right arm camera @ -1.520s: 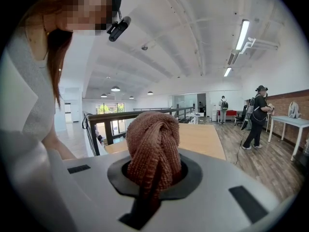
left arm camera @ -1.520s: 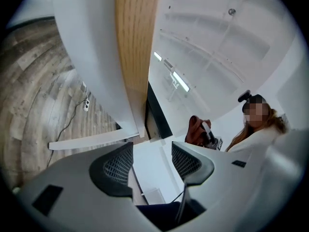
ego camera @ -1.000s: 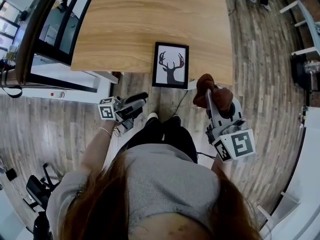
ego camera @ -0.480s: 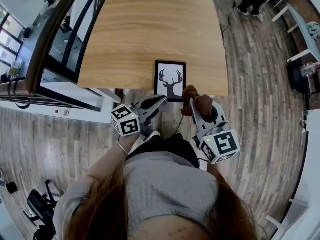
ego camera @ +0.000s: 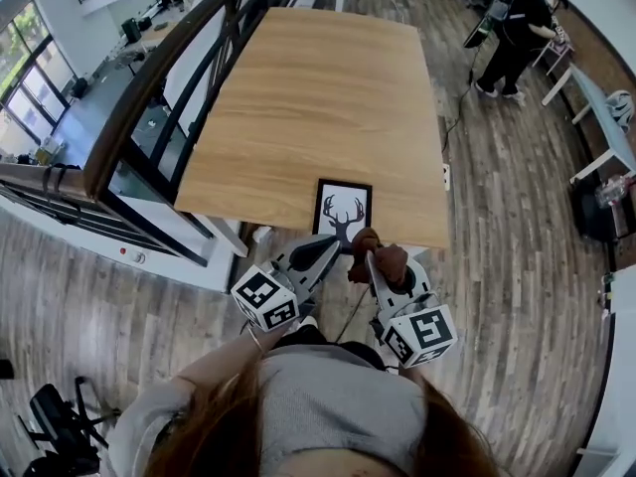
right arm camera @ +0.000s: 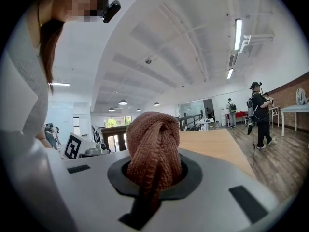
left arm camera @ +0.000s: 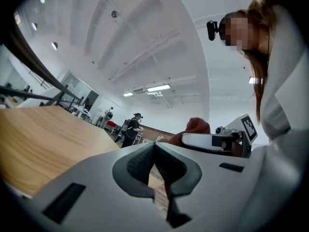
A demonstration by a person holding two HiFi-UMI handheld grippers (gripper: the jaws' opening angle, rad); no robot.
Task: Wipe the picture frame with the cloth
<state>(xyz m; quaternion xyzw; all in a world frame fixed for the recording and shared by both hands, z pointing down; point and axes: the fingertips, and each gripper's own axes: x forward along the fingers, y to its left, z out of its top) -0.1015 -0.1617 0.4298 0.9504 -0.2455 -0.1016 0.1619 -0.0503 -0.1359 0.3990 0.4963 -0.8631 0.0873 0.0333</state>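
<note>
- Wooden bench (ego camera: 318,97): a black picture frame (ego camera: 343,210) lies flat at its near edge, showing a dark antlered deer on white.
- Right claw (ego camera: 370,256) grasps a bunched reddish-brown cloth (right arm camera: 153,144).
- Left claw (ego camera: 331,243) clenched, empty.

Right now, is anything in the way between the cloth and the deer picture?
Nothing I can see. The right gripper holds the brown cloth close to the picture frame, which lies at the near edge of the table. The left gripper, shut and empty, sits beside it, not between.
</note>
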